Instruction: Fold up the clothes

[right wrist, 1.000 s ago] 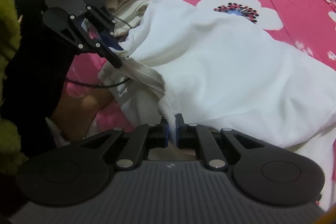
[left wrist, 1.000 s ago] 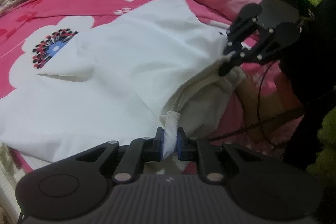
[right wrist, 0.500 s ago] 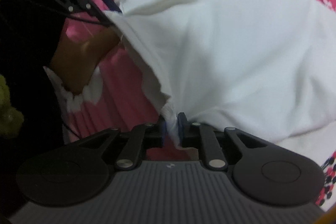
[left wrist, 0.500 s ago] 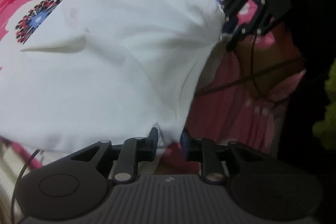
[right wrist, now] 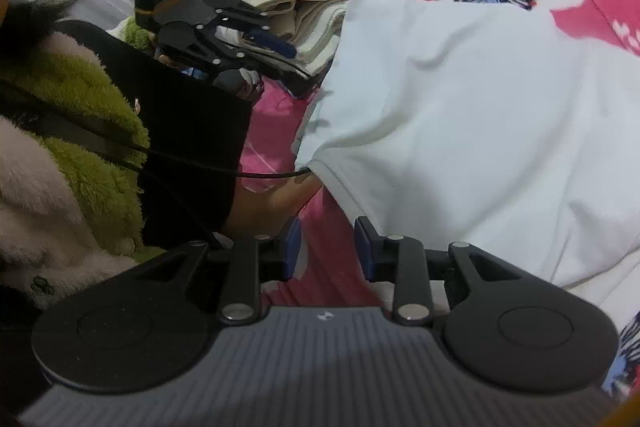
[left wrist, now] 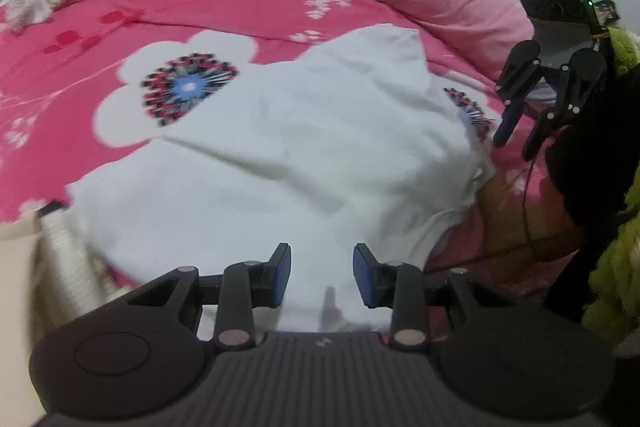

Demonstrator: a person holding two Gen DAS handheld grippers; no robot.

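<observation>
White garment: lying doubled over on my pink floral bedspread, dropped there to settle the fold, I judge. Left tool: jaws have just been opening, now parted, nothing between the pads. Right tool: likewise just opened, empty, beside the garment's edge.
</observation>
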